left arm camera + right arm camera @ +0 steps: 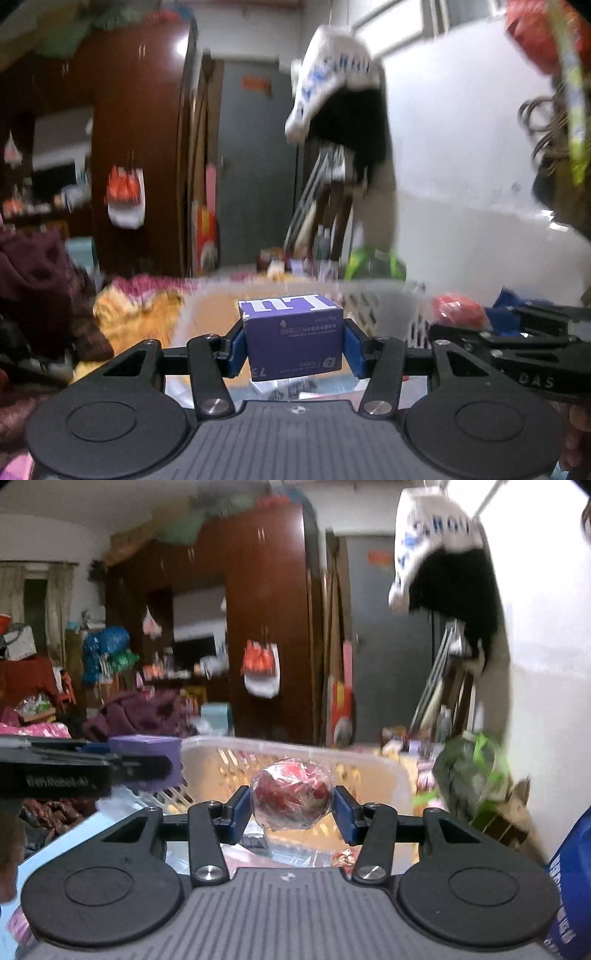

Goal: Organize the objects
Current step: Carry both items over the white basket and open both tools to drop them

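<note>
Two loads at once: my left gripper (293, 341) clamps a purple box (293, 341) by its sides, my right gripper (291, 801) squeezes a cellophane-wrapped red ball (291, 798). Both hang just before the white slotted basket (369, 764), presumably their destination.

Matt purple cardboard box (293, 341); red ball (291, 794) under crinkly glossy film; pale slotted plastic basket (369, 760); glossy dark wooden wardrobe (266, 609)
</note>
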Available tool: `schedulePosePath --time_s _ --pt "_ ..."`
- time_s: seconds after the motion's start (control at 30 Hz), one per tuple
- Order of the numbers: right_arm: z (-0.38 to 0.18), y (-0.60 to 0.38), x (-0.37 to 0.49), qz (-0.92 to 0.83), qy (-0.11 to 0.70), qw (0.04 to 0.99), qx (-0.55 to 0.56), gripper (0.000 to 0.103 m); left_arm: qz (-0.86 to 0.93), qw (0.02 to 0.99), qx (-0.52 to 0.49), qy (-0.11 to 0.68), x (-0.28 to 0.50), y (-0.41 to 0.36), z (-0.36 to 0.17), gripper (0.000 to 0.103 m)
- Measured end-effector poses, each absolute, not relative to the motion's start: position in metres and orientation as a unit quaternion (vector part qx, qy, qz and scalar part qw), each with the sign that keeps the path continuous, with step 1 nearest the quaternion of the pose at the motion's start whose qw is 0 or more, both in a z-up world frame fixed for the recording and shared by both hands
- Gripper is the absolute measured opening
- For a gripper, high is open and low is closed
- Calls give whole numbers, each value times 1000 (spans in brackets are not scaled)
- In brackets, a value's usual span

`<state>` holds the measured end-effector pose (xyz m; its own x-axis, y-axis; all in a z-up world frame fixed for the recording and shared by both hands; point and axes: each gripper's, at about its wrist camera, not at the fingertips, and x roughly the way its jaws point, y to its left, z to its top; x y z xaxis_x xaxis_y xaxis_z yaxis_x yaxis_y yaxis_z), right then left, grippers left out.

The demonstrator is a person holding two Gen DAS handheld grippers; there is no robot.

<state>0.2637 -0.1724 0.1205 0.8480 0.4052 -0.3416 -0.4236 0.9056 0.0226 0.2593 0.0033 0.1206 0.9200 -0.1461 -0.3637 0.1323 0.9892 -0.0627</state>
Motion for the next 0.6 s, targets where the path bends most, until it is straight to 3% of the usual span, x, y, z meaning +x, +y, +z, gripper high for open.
schedulePosePath --time_s 0.13,0.17,0.2,0.23,0.27,0.4,0.6 --pt "111 -161 266 219 181 958 -49 54 -91 976 -31 198 272 4 111 59" --pt "111 -162 260 215 171 960 -48 61 -101 975 -26 196 272 6 109 75" --pt "114 -166 251 203 153 966 -44 67 -96 977 -22 187 267 7 107 85" --pt "116 -171 241 198 130 971 -34 89 -86 981 -19 171 261 10 108 88" --pt "115 -177 226 206 113 972 -25 103 -80 984 -20 157 253 12 108 92" --pt "90 -210 168 247 98 964 7 103 -90 985 -46 137 201 32 99 92" --pt "21 -251 102 262 132 955 47 103 -57 990 -29 124 102 56 42 92"
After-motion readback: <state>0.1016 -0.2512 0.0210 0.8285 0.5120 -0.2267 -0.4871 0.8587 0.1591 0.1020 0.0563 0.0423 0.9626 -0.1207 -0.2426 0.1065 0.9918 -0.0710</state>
